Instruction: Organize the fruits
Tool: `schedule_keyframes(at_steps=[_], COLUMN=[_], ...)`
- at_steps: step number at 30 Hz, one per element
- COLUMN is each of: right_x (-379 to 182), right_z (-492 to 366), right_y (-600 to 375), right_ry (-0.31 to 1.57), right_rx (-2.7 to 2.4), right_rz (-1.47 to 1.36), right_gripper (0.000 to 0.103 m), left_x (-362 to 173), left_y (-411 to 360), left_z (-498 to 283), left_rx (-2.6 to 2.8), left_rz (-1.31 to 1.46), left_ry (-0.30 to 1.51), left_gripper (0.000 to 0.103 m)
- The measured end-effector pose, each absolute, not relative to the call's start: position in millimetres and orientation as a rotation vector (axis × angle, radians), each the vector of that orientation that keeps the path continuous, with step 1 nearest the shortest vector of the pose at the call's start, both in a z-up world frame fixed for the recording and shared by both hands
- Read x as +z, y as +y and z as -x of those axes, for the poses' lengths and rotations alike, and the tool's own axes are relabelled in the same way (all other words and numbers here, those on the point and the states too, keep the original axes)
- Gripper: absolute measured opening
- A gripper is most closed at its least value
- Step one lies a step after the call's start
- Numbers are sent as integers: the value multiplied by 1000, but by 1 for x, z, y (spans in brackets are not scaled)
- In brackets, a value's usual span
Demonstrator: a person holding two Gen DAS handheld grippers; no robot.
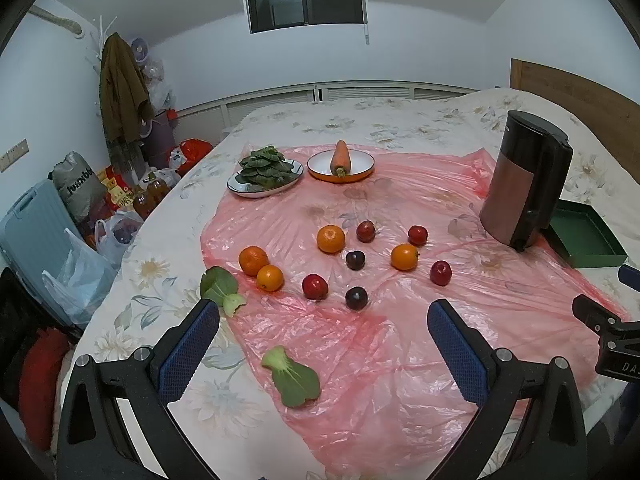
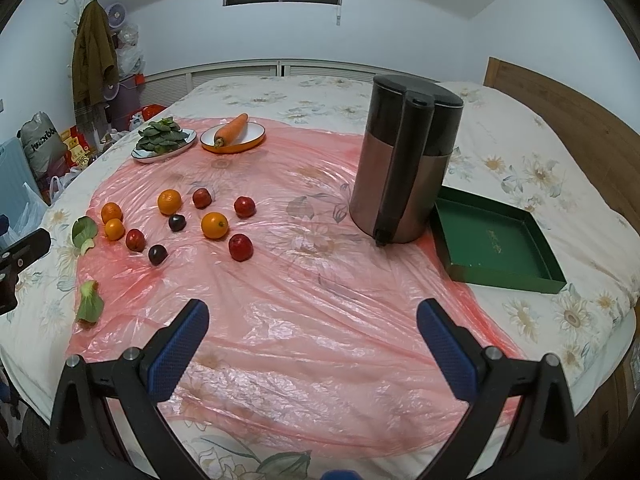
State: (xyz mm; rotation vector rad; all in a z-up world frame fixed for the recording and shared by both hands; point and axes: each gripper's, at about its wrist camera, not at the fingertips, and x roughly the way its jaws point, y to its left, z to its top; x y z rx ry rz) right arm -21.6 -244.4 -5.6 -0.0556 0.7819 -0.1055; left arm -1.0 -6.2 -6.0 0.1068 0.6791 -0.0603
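Your left gripper [image 1: 323, 322] and right gripper [image 2: 313, 320] both hover released and empty, jaws wide, over the near part of the pink plastic sheet [image 2: 304, 280] spread on the bed [image 2: 520, 168], with two loose green leaves [image 1: 294, 380] by the left one. Past them the fruits lie scattered on the sheet: four oranges [image 1: 331, 239], four red fruits [image 1: 315, 286] and two dark plums [image 1: 356, 298], well apart from the empty green tray [image 2: 496, 240] beside the tall kettle [image 2: 404, 160]. Farthest back sit a plate of greens [image 1: 265, 172] and a bowl [image 1: 341, 166] holding a carrot [image 1: 341, 156].
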Motion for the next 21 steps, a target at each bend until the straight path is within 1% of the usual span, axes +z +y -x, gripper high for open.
schedule_keyframes(at_steps=[13,21], right_x=[-7,-10], right_z=[23,24], right_y=[-243,-244], right_ry=[781,783], right_rx=[-106,-108], right_rz=[56,55], right_gripper=[103,103], left_x=[-10,-13], left_y=[4,3], left_z=[-3,-5], left_rx=[-76,-77], left_rz=[-42,-50], left_ry=[703,708], left_gripper=[102,102])
